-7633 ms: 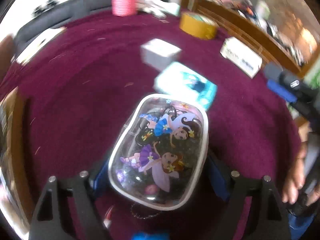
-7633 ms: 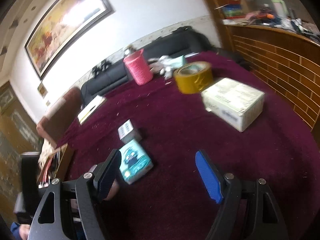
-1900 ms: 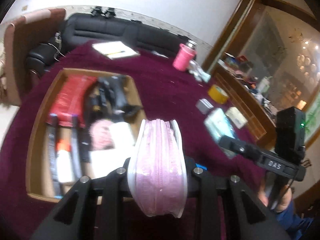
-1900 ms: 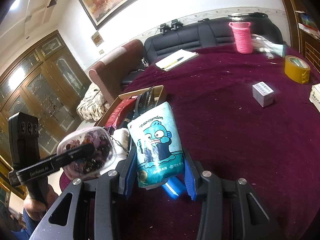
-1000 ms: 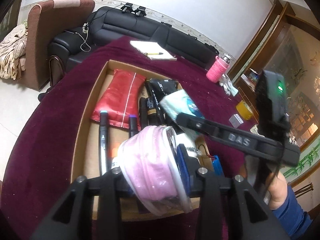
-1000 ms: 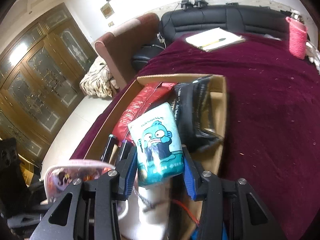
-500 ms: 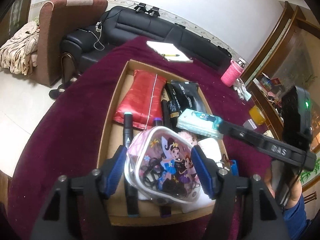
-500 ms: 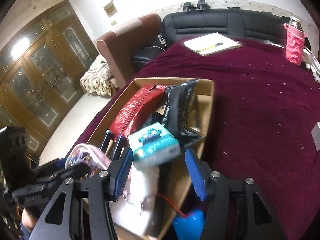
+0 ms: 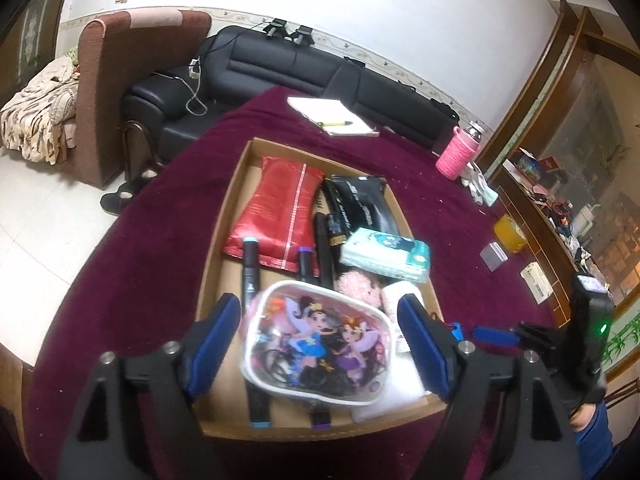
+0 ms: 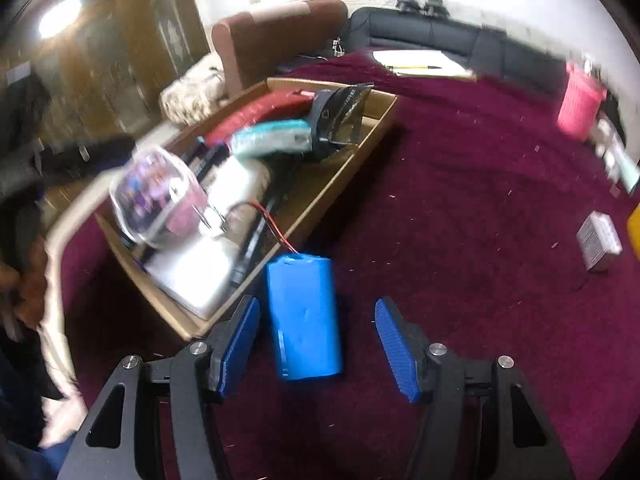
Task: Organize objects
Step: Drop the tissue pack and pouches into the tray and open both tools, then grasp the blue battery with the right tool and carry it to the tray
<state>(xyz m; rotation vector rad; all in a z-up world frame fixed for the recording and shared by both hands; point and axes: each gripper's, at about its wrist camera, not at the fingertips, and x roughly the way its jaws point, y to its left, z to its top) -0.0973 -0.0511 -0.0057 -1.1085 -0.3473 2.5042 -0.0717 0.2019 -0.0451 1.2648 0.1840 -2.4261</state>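
Fairy pouch [image 9: 316,346] lies free between wide left jaws; right jaws likewise gape, empty.

Your left gripper [image 9: 320,336]: black angular arms w/ triangular cut-outs, silver screws at the joints, blue ribbed pads [image 9: 422,344] on the inner faces. Your right gripper [image 10: 316,348] is the same build, blue pads [image 10: 396,350] textured w/ fine dots. At right edge of the left-wrist frame its black body shows a green LED, and a blue sleeve [image 9: 598,432] sits at lower right.
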